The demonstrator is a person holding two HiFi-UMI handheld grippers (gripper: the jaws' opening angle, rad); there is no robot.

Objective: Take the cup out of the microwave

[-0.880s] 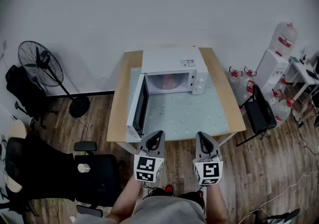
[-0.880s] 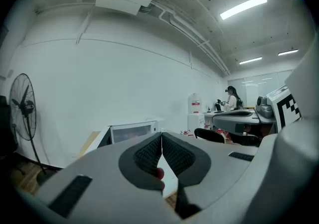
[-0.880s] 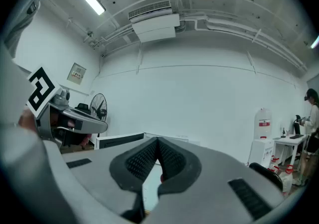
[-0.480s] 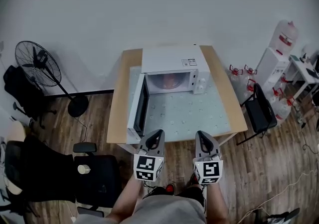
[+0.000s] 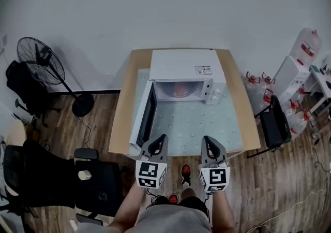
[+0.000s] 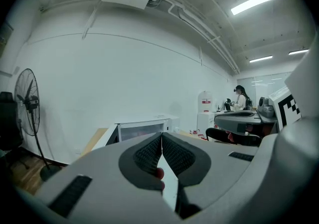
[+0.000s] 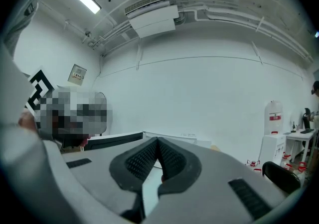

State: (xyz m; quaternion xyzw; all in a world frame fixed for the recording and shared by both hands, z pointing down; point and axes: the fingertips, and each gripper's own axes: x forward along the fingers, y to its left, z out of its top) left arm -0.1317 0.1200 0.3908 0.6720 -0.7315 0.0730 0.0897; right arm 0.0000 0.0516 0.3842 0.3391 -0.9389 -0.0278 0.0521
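The white microwave [image 5: 182, 71] stands at the back of the table, its door [image 5: 145, 115] swung open to the left. Inside the cavity a pinkish cup [image 5: 179, 90] shows dimly. Both grippers hang side by side in front of the table's near edge, well short of the microwave. My left gripper [image 5: 161, 138] is shut with nothing in it, pads touching [image 6: 162, 136]. My right gripper [image 5: 206, 140] is likewise shut and empty [image 7: 158, 141]. The microwave [image 6: 142, 129] appears ahead in the left gripper view, and its door [image 7: 114, 140] in the right gripper view.
The wooden table [image 5: 120, 118] carries a pale mat [image 5: 196, 123]. A standing fan [image 5: 42, 63] and black office chairs [image 5: 98, 185] are at the left. A black chair [image 5: 274, 123] and water bottles [image 5: 310, 45] are at the right. A person [image 6: 242, 99] stands far off.
The person has stepped toward the table: microwave and table now sit nearer and lower in the head view. Both grippers stay shut and side by side.
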